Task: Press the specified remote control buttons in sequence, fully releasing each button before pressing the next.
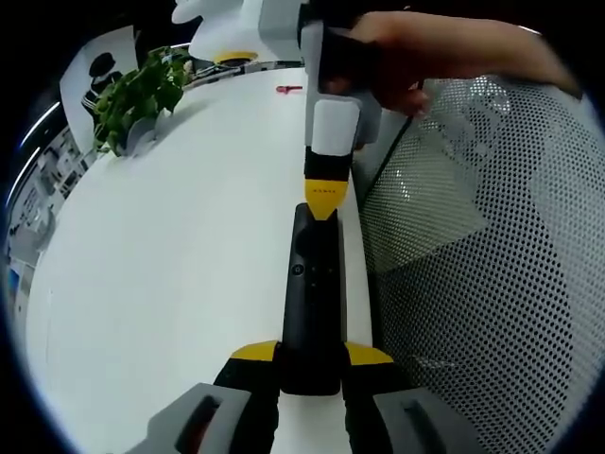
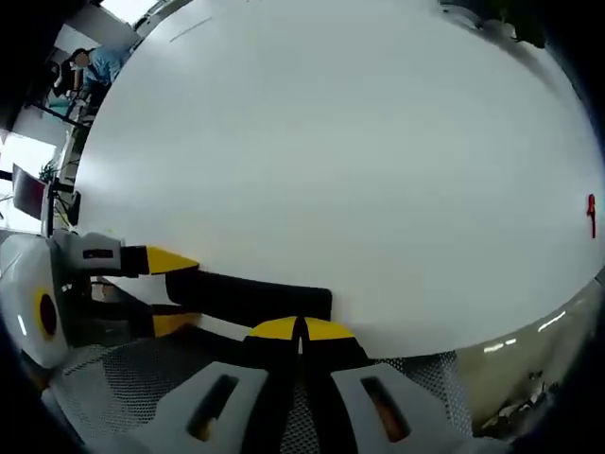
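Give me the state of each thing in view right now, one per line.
Remote control: clamped at its near end, lying along the table edge.
Left hand-held gripper: shut on the remote.
Right hand-held gripper: shut, tips down on the remote's far end.
Potted plant: upright on the white table.

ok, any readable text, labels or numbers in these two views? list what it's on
None can be read.
Yellow tip of the right gripper: a row of small dark marks, too small to read.
Black remote: button markings too small to read.
Poster behind the plant: dark shapes only, blurred.
Small red object on the white table: no legible text.
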A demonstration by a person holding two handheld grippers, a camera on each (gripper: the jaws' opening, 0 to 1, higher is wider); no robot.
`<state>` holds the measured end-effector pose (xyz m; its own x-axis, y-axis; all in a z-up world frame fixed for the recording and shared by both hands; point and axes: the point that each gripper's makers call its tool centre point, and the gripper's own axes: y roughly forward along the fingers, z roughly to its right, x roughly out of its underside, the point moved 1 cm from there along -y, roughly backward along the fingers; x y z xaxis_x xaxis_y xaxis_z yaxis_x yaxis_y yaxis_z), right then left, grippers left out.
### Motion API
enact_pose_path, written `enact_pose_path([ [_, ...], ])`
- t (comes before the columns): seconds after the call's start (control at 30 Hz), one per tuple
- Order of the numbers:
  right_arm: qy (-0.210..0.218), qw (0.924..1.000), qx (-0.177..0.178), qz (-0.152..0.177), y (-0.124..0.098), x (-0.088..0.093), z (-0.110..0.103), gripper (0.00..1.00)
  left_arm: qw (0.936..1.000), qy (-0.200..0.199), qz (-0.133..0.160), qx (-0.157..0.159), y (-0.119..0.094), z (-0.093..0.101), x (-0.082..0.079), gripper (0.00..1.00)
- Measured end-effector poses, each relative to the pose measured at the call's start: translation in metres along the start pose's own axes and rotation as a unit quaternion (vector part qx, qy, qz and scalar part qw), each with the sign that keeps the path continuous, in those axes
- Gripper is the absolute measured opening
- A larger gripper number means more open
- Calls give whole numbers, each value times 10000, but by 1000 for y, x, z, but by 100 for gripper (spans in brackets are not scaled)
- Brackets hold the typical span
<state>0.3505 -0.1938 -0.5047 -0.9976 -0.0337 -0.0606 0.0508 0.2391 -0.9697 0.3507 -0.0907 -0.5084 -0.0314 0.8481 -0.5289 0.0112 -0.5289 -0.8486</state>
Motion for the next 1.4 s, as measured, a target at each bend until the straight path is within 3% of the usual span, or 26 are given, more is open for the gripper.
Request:
enact_pose_path([
  [0.2,206,9997,-141,10,-1,1,0,0,10000,3,-3,1,0,0,0,25],
  [0.4,-7,10000,37,16,-2,1,-3,0,9999,106,45,22,0,1,0,24],
  [0.87,235,9996,-96,95,-2,-3,0,0,10000,82,53,18,0,0,0,25],
  [1.17,-175,9996,152,185,-1,-2,-2,0,10000,77,53,24,0,0,0,25],
  [1.4,-72,9998,104,138,-1,-3,0,0,9999,78,61,21,0,0,0,25],
])
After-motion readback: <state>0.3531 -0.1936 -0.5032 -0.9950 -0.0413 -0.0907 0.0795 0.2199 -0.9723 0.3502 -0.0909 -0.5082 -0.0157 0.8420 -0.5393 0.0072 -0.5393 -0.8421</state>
